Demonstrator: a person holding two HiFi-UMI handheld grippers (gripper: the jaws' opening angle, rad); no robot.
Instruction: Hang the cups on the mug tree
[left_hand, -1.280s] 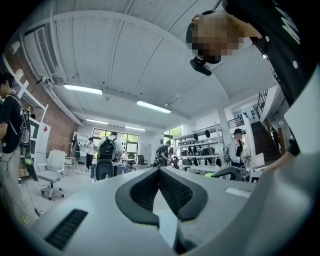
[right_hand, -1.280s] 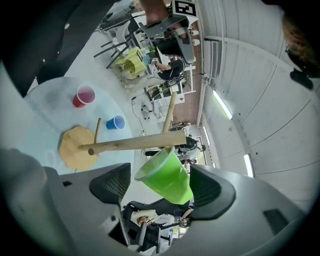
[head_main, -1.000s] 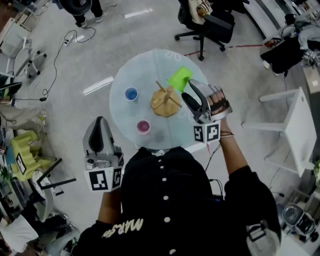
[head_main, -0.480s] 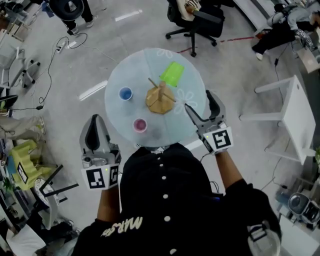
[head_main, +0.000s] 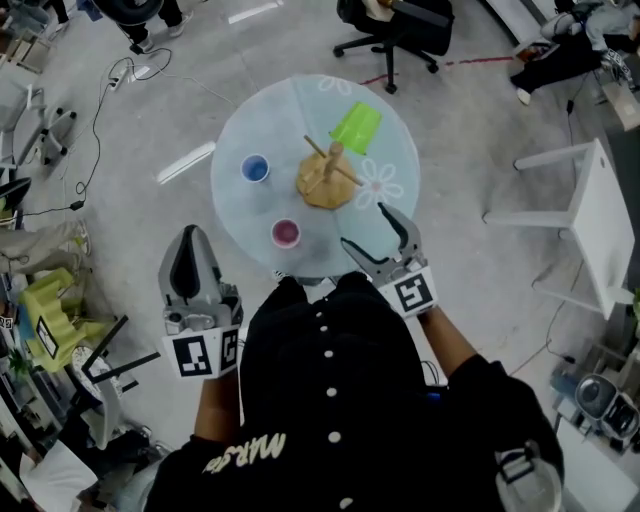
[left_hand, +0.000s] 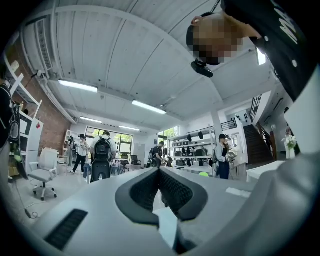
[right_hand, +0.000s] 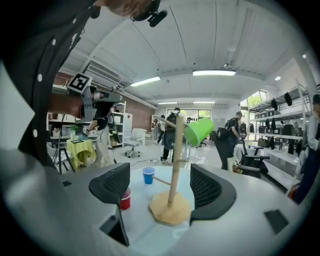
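You are sitting between cups right now. The green cup (head_main: 357, 127) is already hanging mouth-down on a far upper peg of the mug tree (head_main: 327, 180), which is standing near the middle of the round desk (head_main: 235, 205). Two cups are waiting upright on the desk: the blue cup (head_main: 255, 168) off to the tree's left, and the red cup (head_main: 286, 234) nearer your edge.

You are holding the right claw (head_main: 362, 224) over the near rim of the desk with its jaws spread wide and nothing between them. In the right gripper view it is looking straight at the tree's post, with the red cup peeking out just behind its left jaw. You are carrying the left claw (head_main: 190, 235) off the desk, down by your left side, with its jaws pressed together and gripping nothing.

So the step in hand looks like the approach to the second cup, and the red one seems the natural pick, being closest to the open claw. That calls for swinging the right claw leftward and lower until the jaws are straddling the cup wall, then closing firmly enough to lift and tip it. A bare peg is pointing out on the near left side of the post, so aim for that one and watch that you are not knocking the green cup off.
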